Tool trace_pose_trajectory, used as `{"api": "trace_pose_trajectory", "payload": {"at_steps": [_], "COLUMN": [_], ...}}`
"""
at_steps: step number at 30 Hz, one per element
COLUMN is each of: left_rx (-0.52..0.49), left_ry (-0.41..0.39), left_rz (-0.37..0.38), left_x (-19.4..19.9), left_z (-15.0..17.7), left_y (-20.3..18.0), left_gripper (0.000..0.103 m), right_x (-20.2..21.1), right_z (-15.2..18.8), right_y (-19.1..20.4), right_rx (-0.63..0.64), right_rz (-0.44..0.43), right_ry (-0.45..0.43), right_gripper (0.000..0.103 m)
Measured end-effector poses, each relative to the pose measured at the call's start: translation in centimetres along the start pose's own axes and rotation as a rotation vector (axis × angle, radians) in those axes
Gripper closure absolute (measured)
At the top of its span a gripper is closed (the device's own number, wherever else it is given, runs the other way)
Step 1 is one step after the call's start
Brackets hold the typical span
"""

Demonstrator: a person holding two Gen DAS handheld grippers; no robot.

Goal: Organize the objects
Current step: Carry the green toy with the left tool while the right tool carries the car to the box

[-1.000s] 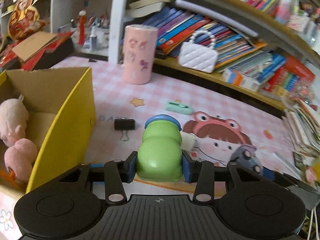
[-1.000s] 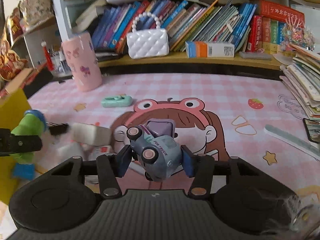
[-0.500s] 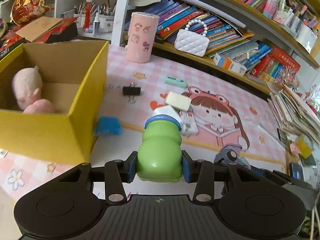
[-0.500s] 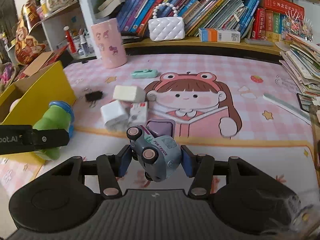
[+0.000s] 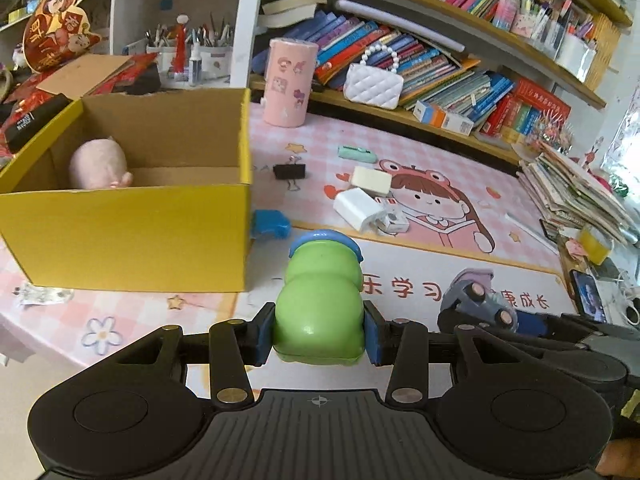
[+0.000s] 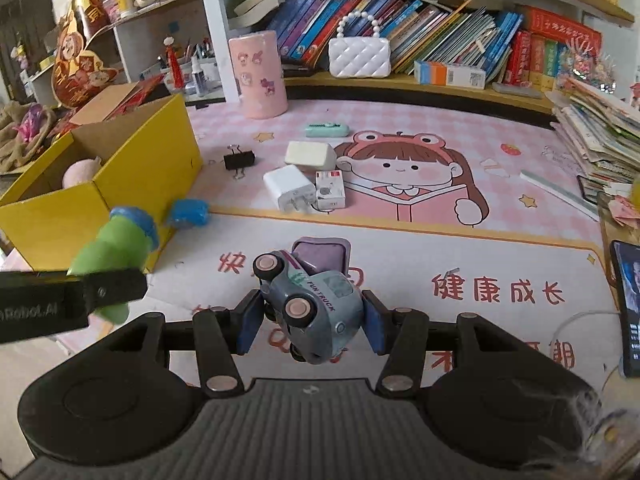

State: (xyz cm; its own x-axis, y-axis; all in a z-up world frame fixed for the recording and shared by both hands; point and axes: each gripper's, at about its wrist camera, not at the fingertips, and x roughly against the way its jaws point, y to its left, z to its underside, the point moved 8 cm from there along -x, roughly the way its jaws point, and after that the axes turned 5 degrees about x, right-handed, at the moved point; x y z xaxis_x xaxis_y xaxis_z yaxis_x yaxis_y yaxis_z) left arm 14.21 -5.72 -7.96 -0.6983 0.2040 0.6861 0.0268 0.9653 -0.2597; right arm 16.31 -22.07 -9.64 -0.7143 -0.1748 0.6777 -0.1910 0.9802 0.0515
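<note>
Pink patterned desk mat (image 6: 400, 104) with a cartoon girl in a frog hat, printed red characters near its front edge. Pink cylindrical holder (image 6: 259, 74) standing upright at the mat's back, by the white shelf post. White quilted handbag (image 6: 359, 56) with pearl handle, on the lower shelf before a row of leaning books (image 6: 440, 36). Boxed item, orange and white (image 6: 450, 74), lying on the same shelf, right of the handbag. Stack of books and papers (image 6: 600, 132) at the mat's right edge. Phone (image 6: 628, 304), screen lit, at the right.
</note>
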Motion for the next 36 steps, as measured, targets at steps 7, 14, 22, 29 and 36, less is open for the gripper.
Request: {"api": "trace_pose_trajectory", "payload": {"at_steps": [7,14,22,29,36], "left_rx": [0.025,0.056,0.07,0.075,0.09], "left_ry": [-0.005,-0.01,-0.024,-0.046,-0.069], "left_rz": [0.011,0.011,-0.003,-0.022,-0.034], "left_x": [2.4,5.1,7.9,10.0,11.6], "left_z": [0.9,2.2,3.3,3.9,4.1], "left_y": [4.0,8.3,12.3,15.0,17.0], "left_gripper": [0.061,0.061,0.061,0.061,0.061], "right_x": [1.5,2.9,4.1,4.8,5.3], "right_z": [1.2,2.7,4.1,5.1,5.4], "right_y": [4.5,9.2,13.9,17.8,20.5], "right_rx": [0.004,0.029,0.043,0.062,0.083], "right_rz": [0.015,0.011,-0.015,-0.049,-0.075], "right_ry": [0.007,0.008,0.001,-0.003,-0.015], "right_gripper": [0.053,0.053,0.053,0.053,0.053]}}
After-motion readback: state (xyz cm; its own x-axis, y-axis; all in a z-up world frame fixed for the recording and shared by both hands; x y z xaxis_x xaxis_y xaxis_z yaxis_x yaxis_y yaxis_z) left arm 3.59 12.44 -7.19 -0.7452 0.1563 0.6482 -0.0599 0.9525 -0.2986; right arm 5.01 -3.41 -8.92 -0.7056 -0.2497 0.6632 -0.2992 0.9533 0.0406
